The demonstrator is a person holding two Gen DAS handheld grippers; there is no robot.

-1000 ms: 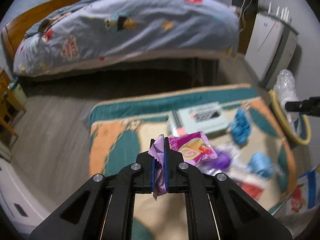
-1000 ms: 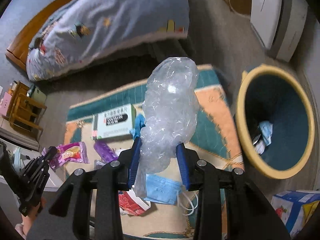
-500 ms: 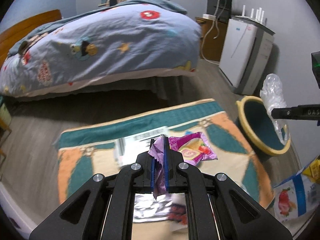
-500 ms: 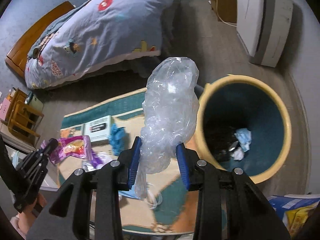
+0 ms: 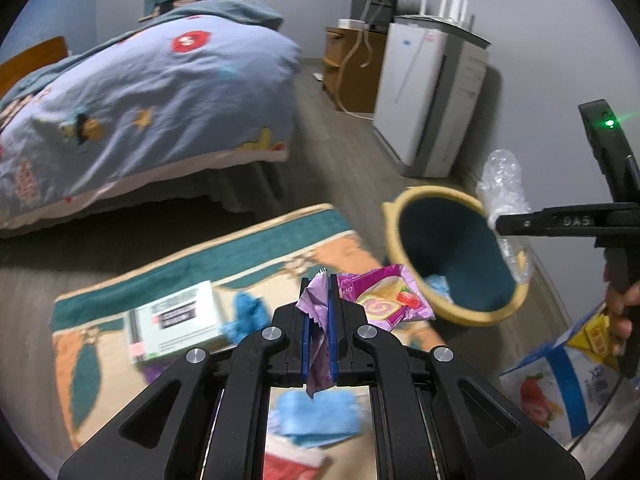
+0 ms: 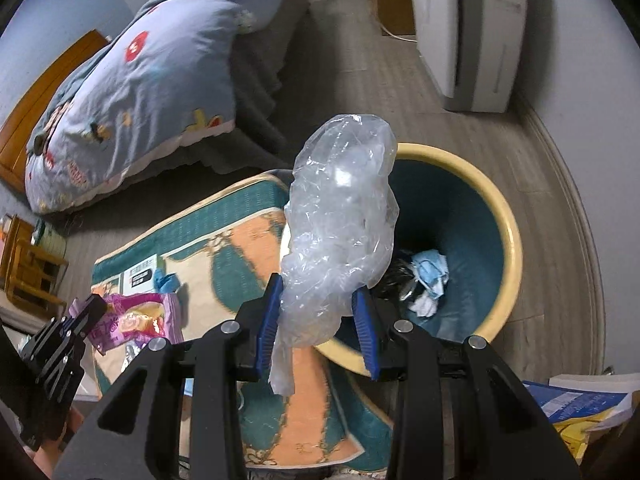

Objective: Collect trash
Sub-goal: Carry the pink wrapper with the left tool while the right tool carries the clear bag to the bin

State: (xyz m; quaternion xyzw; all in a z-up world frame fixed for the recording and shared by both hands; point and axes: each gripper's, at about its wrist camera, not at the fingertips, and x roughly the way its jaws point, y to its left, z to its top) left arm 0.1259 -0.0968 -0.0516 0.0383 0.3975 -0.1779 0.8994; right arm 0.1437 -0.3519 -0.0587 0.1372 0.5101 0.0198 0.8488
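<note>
My right gripper [image 6: 316, 316] is clamped on a crumpled clear plastic bag [image 6: 340, 236] at the centre of its frame, over the near rim of the yellow bin [image 6: 508, 240], which has paper scraps inside. My left gripper [image 5: 319, 320] pinches a purple snack wrapper [image 5: 384, 298] at lower centre, above the patterned rug [image 5: 256, 248]. The bin sits to the right of it in that frame.

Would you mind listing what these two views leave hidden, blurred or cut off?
1. Print on the white box: left wrist view, motion blur.
2. Bin contents: right wrist view, the clear plastic bag covers part.
3. Blue item on the rug: left wrist view, blurred, and the left gripper holding the purple wrapper blocks it.
4. Carton: left wrist view, cut by the edge.
</note>
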